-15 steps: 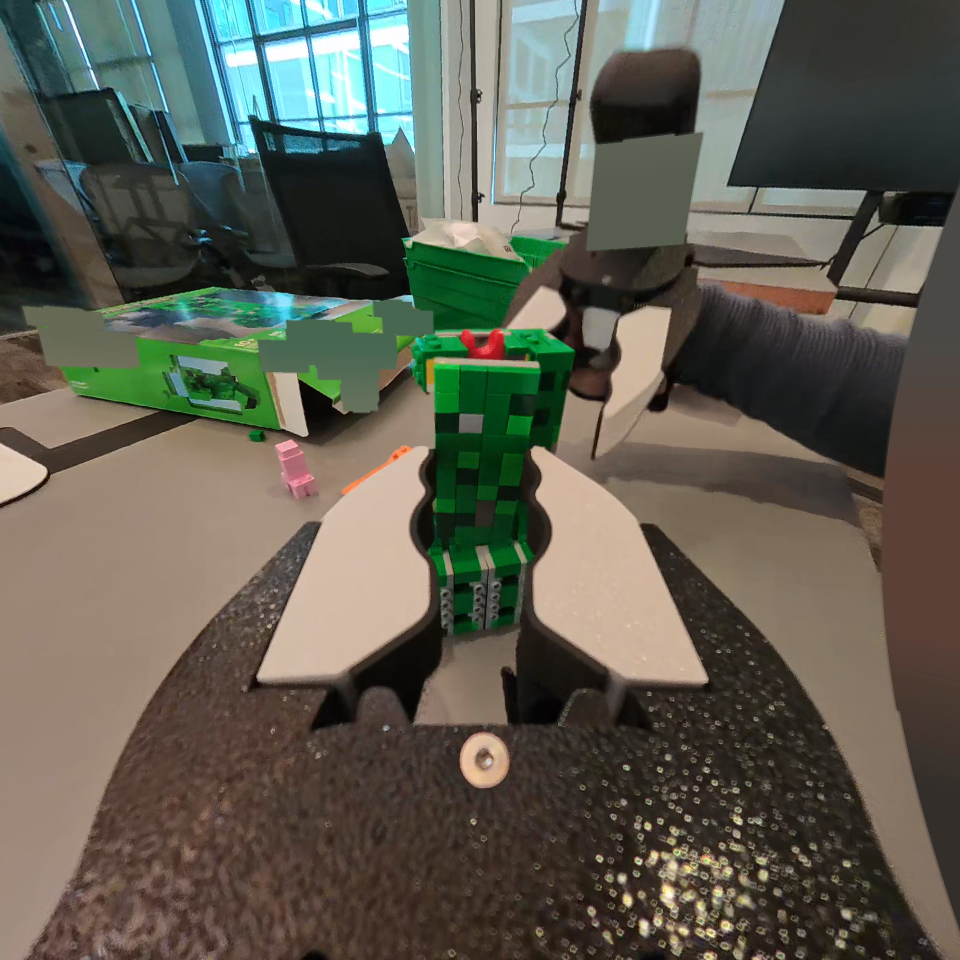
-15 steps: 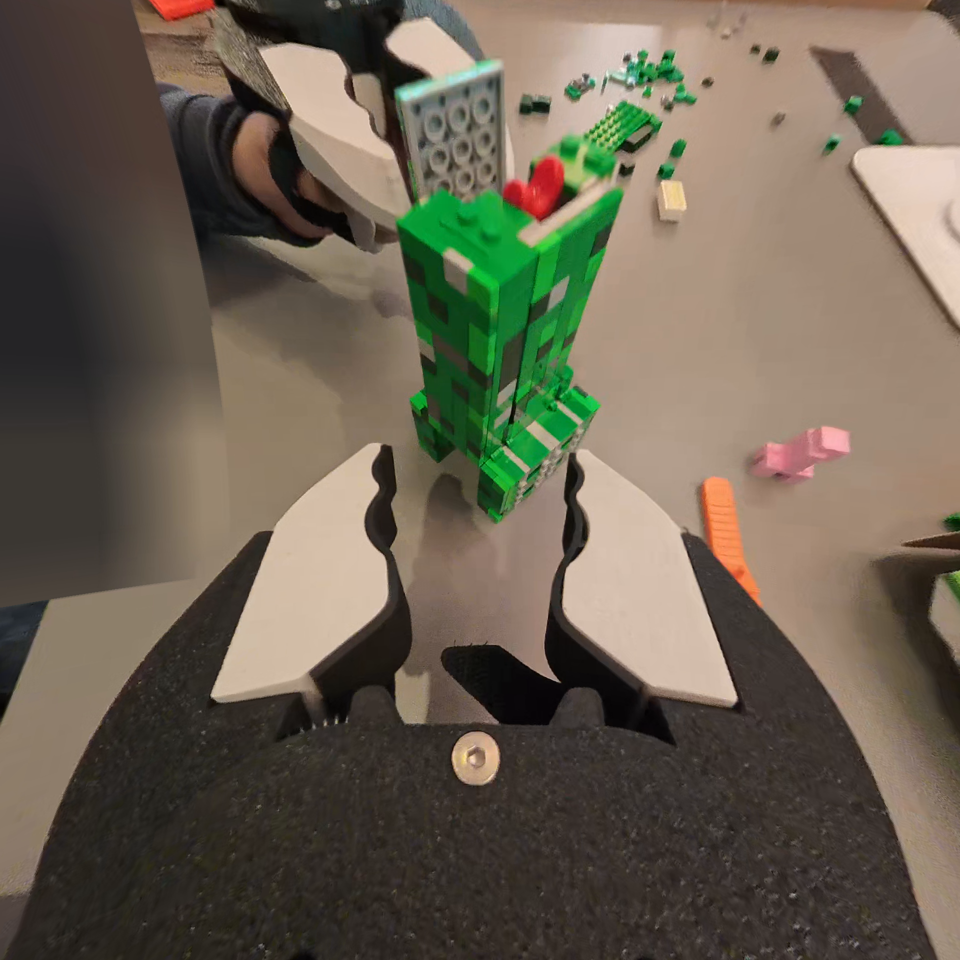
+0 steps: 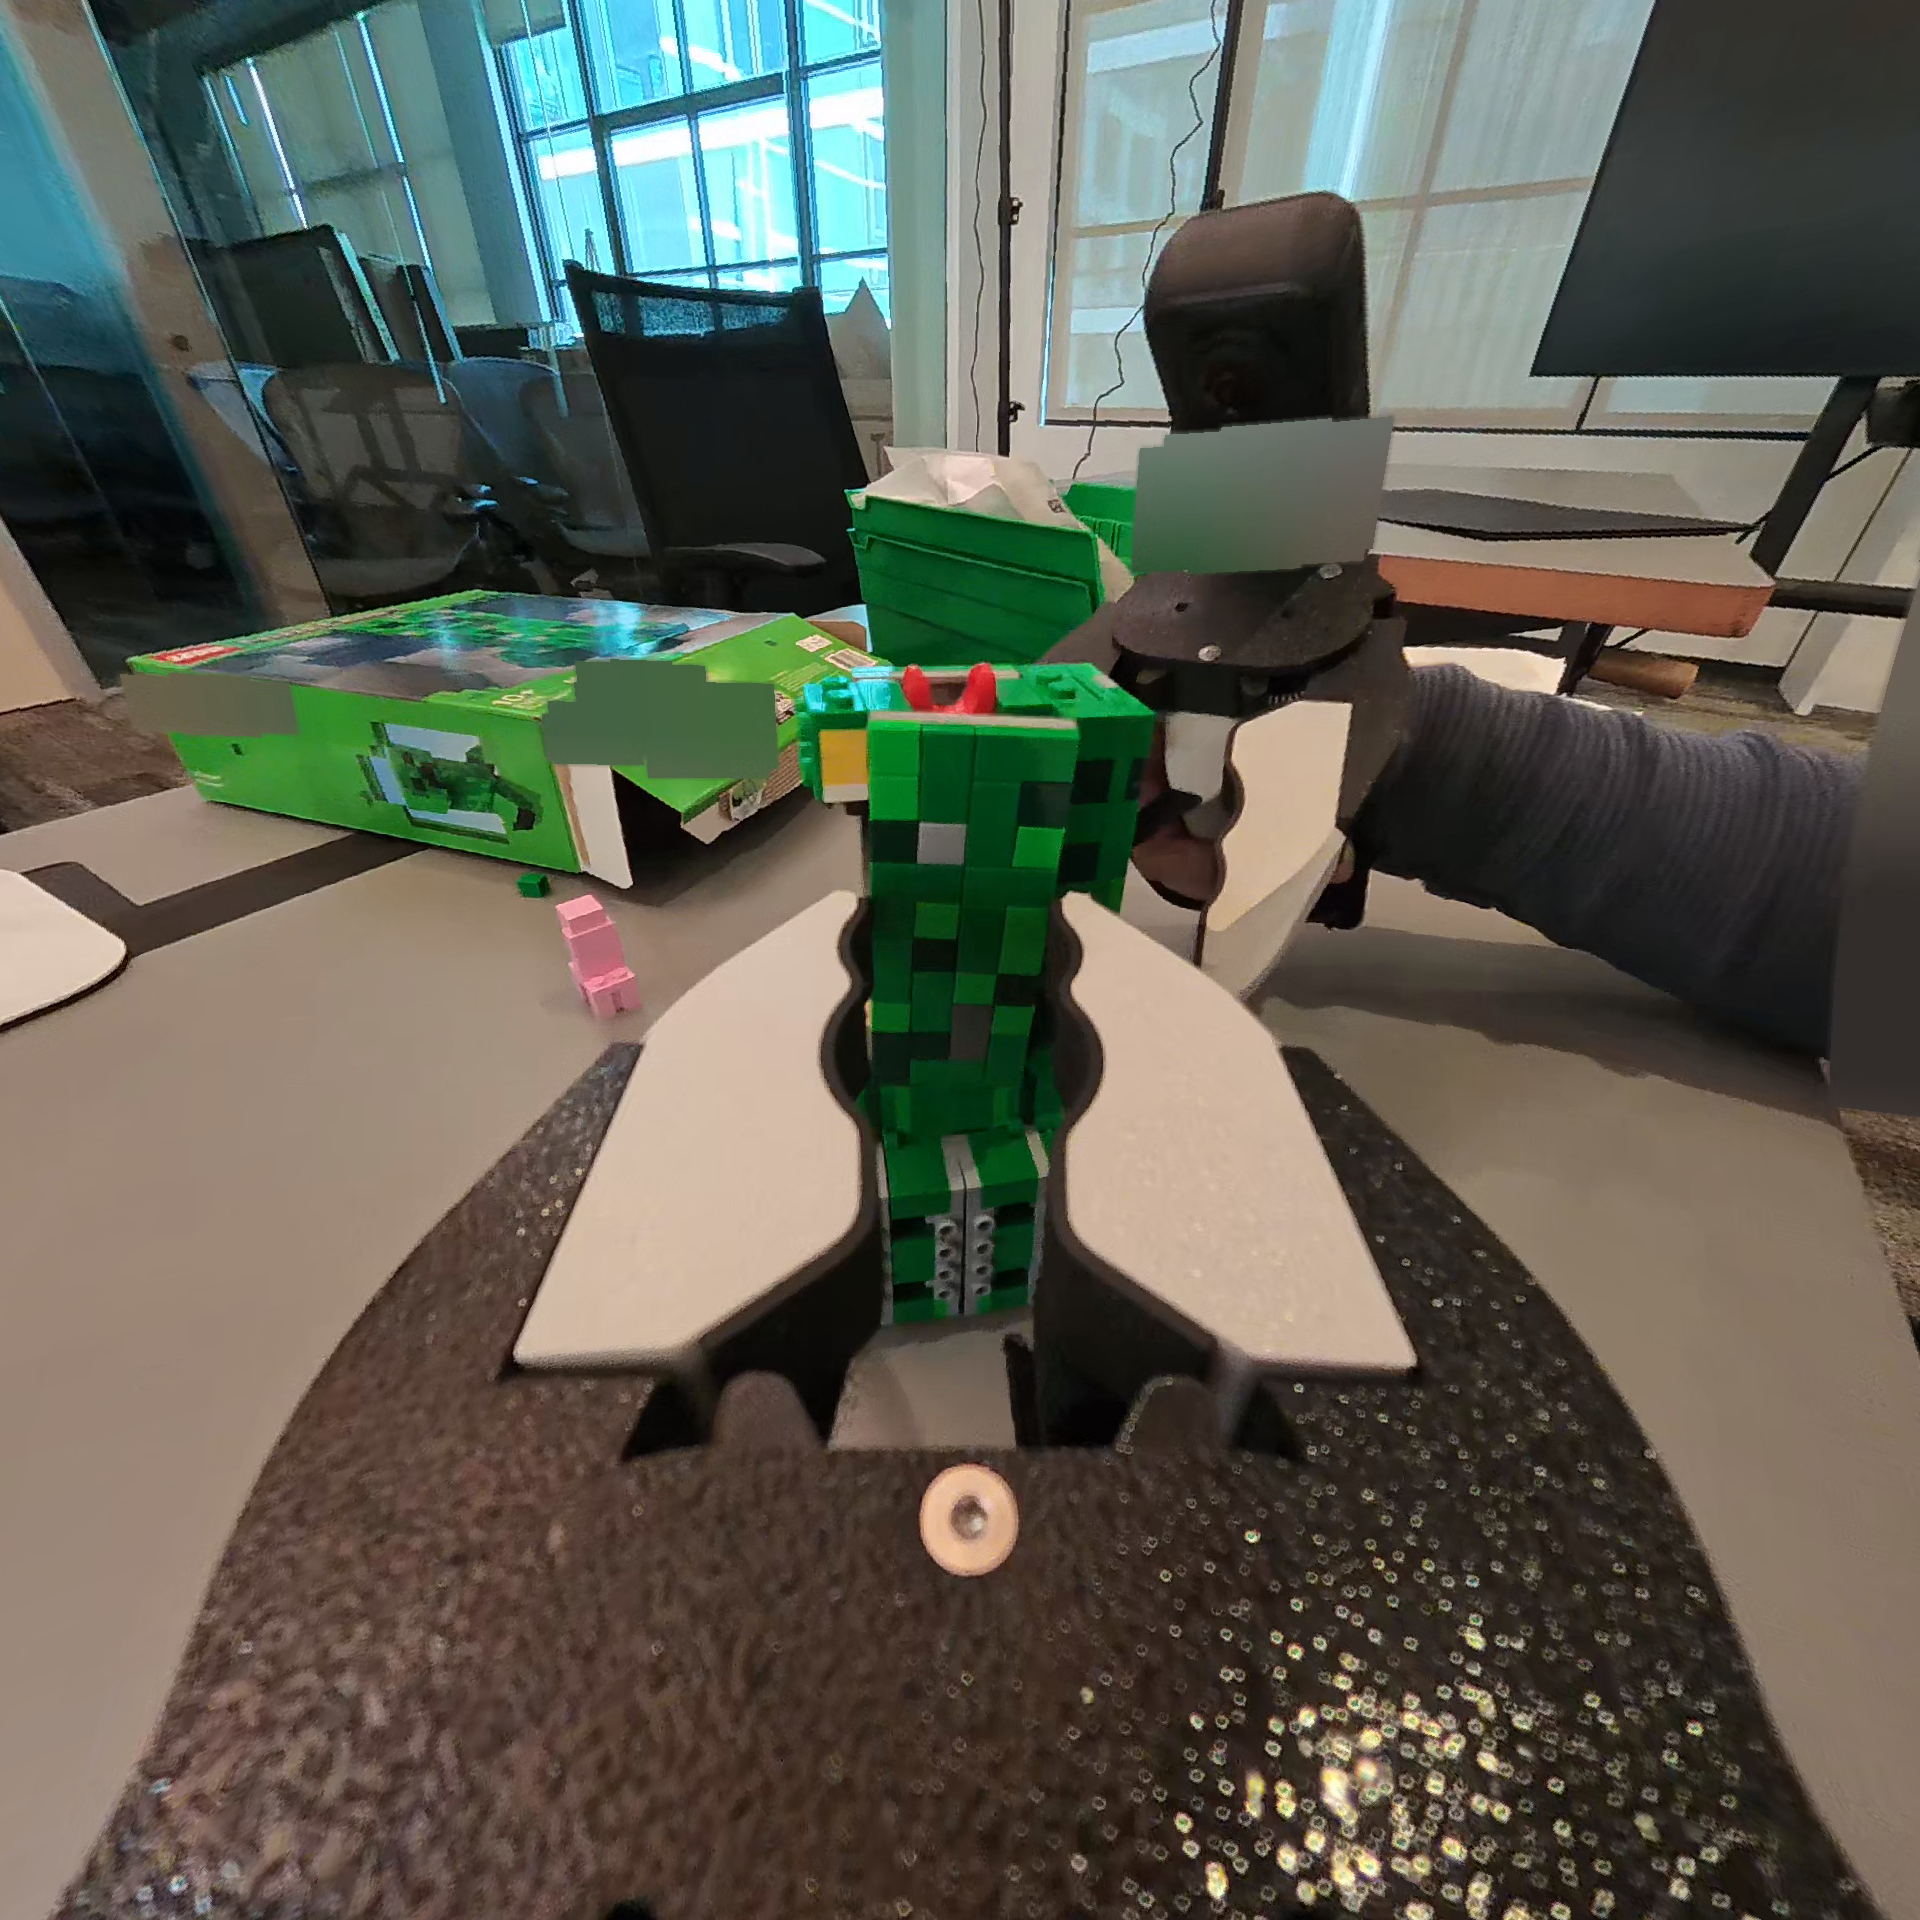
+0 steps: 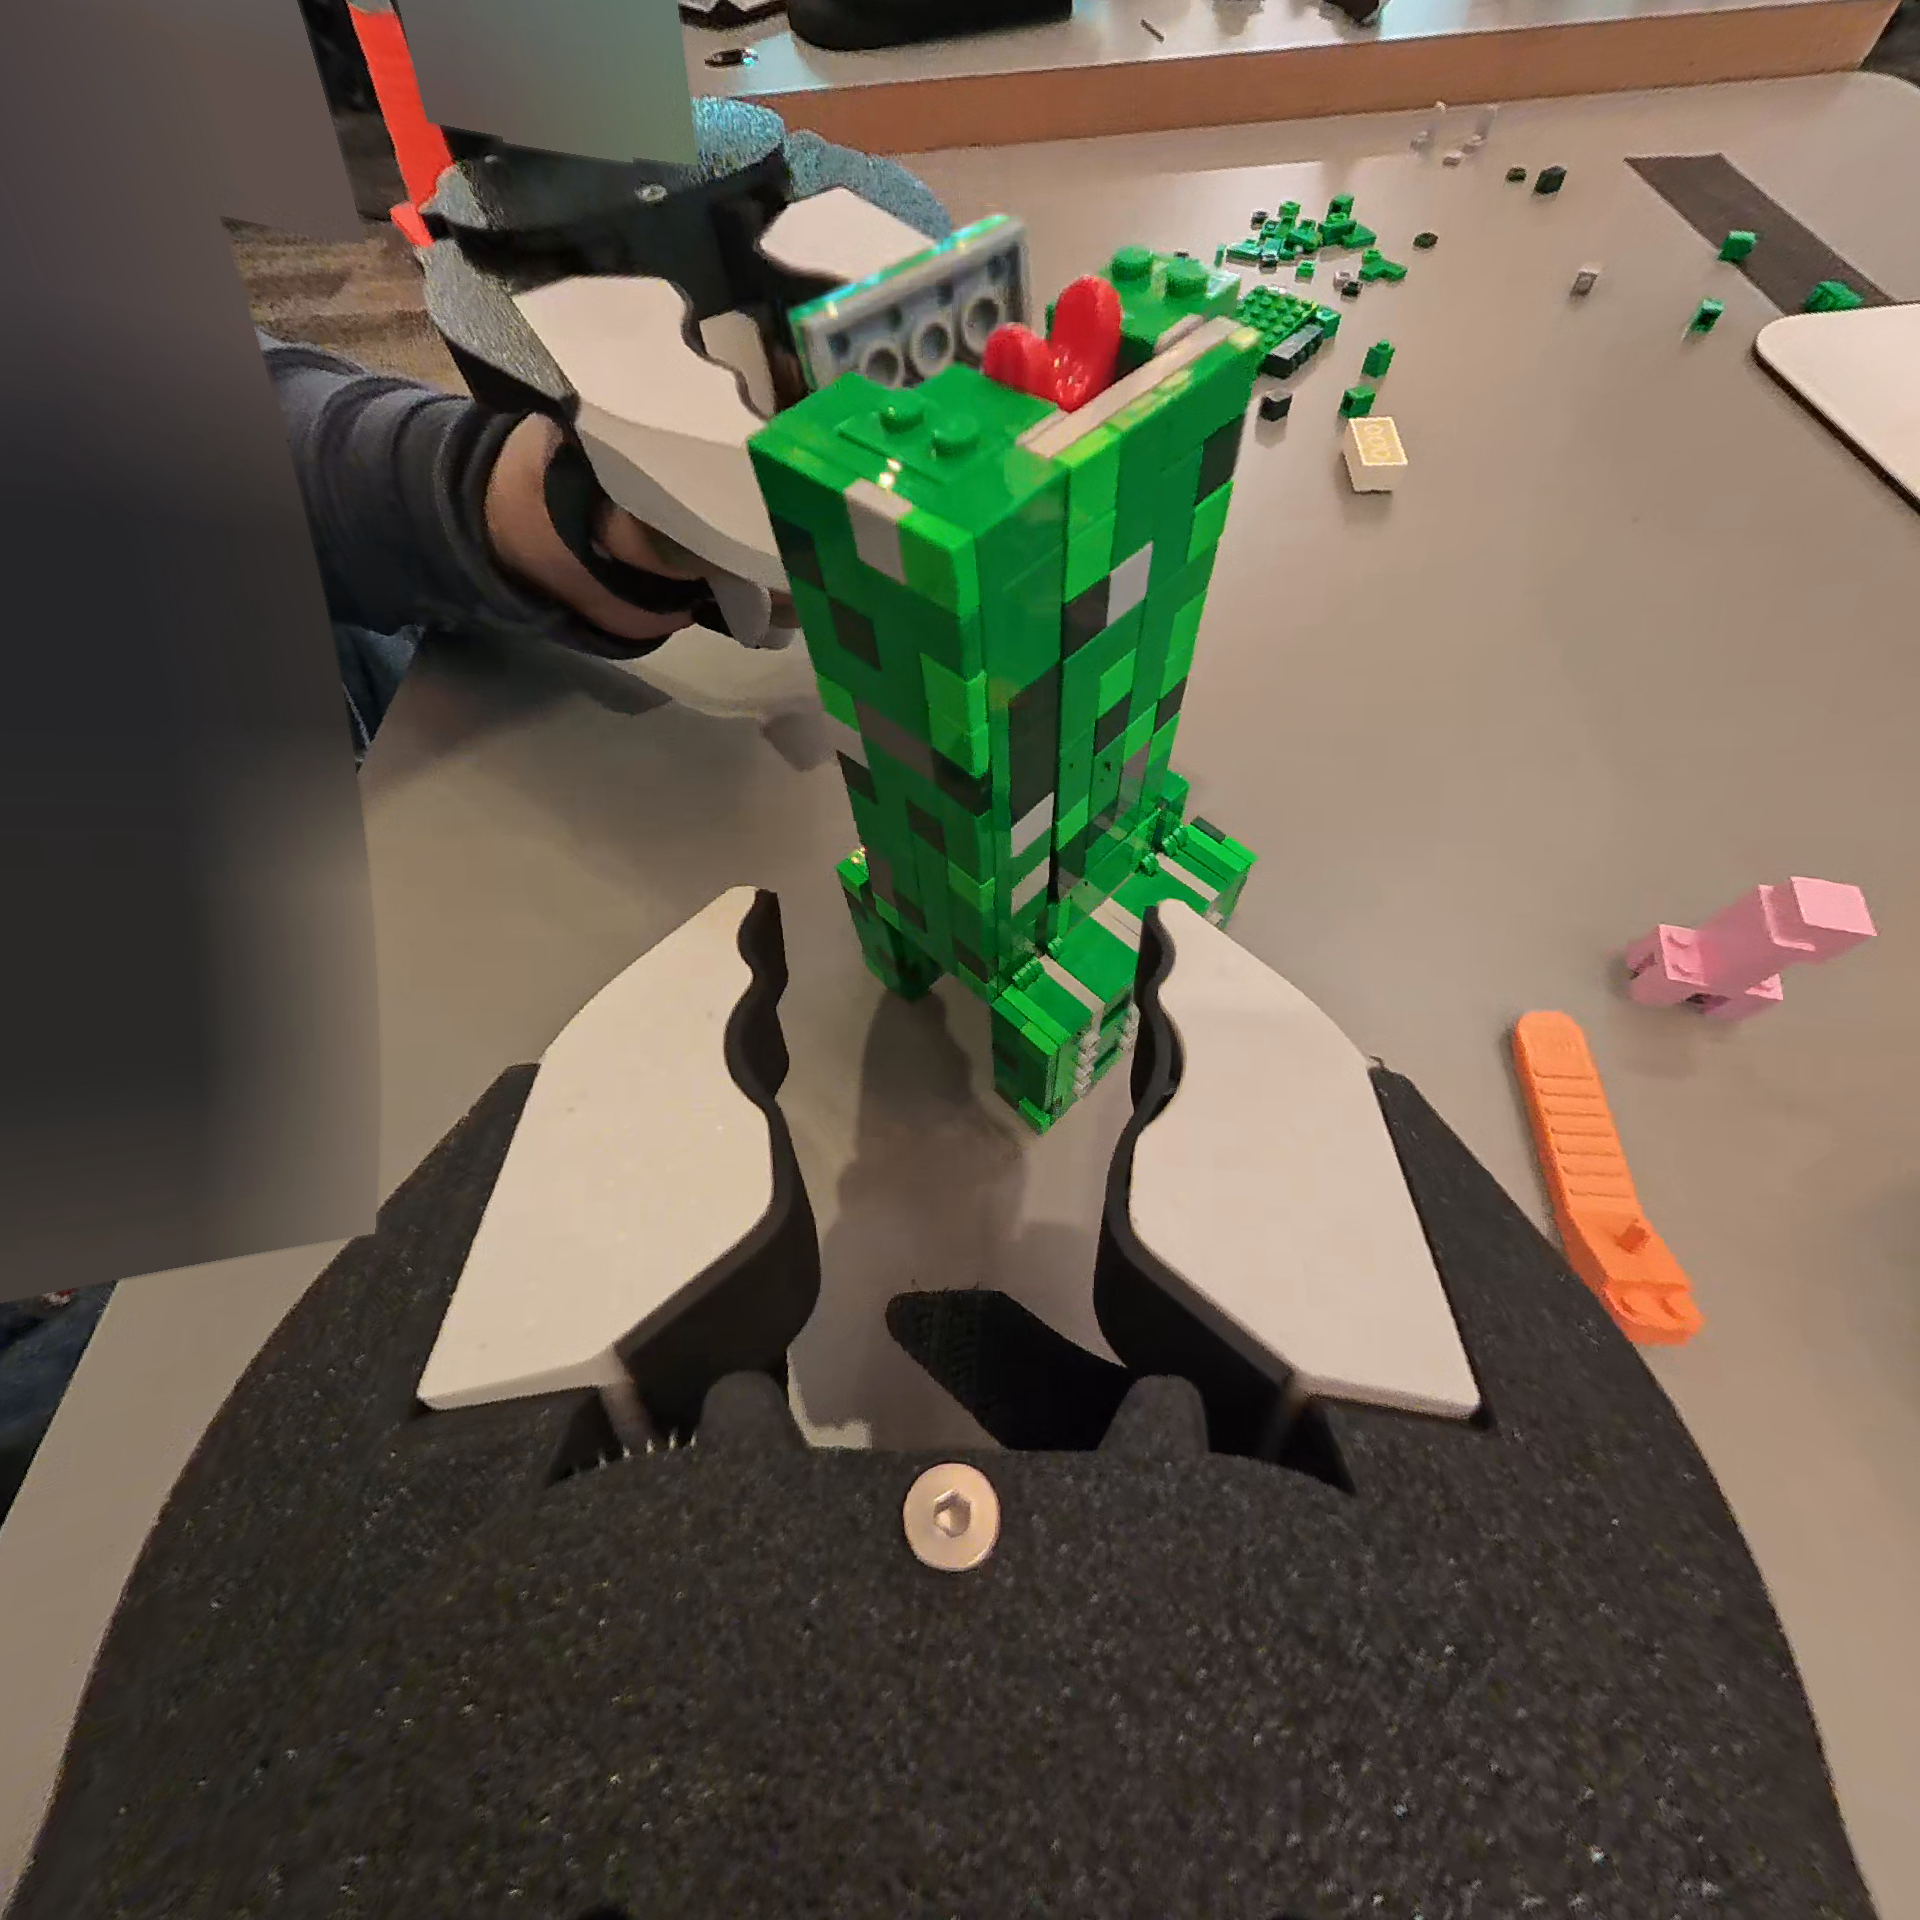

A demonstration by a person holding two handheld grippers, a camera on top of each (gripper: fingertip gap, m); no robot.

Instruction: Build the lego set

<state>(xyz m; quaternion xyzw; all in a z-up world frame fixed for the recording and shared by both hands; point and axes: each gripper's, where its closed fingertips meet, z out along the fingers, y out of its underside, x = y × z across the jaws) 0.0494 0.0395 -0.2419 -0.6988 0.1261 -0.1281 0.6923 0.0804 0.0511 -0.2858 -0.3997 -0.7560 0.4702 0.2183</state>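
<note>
Against the frame half a second earlier, the right gripper sits nearer the green brick figure: the figure's foot now lies between its fingertips, where before it stood just ahead of them. Its jaws stand wide; the right pad is close beside the foot, the left pad is well apart from it, and nothing is gripped. The left gripper is unchanged, closed on the figure's lower body with both pads pressed against its sides. In the right wrist view the left gripper appears behind the figure's top, with a grey studded plate showing beside it; whether that plate is part of the figure cannot be told. The red piece remains in the open top. The figure stands upright on a grey table. On the table: a pink brick pig, an orange brick separator, scattered small green bricks, and an opened green box. Beyond: a green bin, office chairs, large windows and a dark monitor.
</note>
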